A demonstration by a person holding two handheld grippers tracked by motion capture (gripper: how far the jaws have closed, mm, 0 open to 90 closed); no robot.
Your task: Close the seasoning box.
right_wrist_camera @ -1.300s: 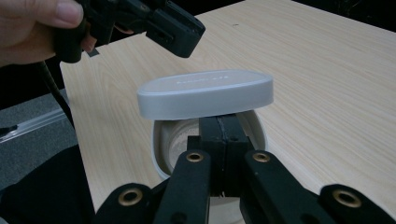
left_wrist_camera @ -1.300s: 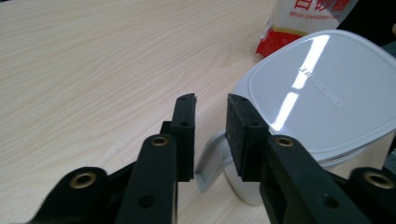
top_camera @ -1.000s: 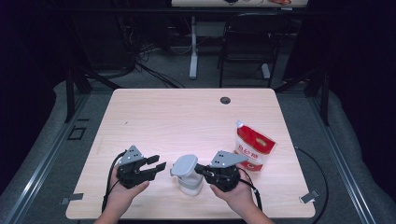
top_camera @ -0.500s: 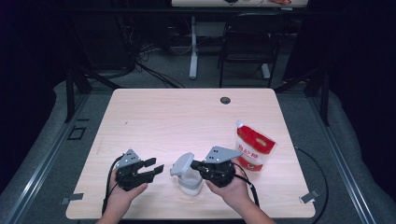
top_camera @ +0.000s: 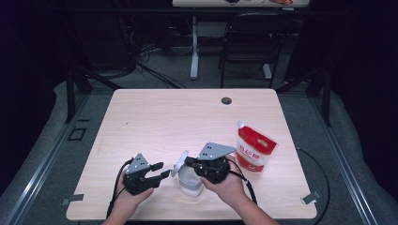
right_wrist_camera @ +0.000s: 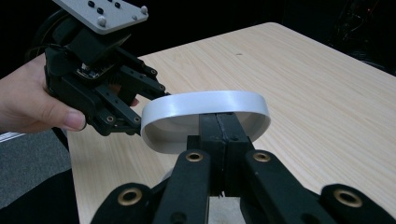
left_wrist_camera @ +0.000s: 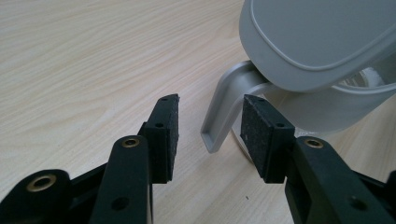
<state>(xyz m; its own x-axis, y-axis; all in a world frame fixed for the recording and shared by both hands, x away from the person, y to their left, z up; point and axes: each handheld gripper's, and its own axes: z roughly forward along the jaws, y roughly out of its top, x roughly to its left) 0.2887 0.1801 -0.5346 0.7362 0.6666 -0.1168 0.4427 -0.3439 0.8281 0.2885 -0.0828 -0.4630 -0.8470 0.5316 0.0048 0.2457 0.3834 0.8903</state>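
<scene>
The right gripper (top_camera: 184, 164), jaws pressed together, pinched the rim of a grey lid (right_wrist_camera: 205, 111) and held it tilted up over the mouth of a pale jar (top_camera: 190, 180) that stood on the table (top_camera: 187, 117) directly beneath it. In the right gripper view the lid sat squarely at the tips of that gripper's jaws, its hollow underside turned toward the camera. The left gripper (left_wrist_camera: 208, 123) faced the jar from the opposite side with its jaws spread; they had just been closing a little. A grey curved handle (left_wrist_camera: 224, 107) stood in the gap between the pads (left_wrist_camera: 163, 126), untouched by either. A red-and-white pouch (top_camera: 253, 152) lay flat on the table beyond the right gripper, well apart from the jar and apparently unopened.

Judged from this arrangement, the lid was already raised and the jar's mouth exposed. The jar was not yet steadied by the left gripper, and the pouch had not been picked up, so any filling of the jar probably remained to be done.
</scene>
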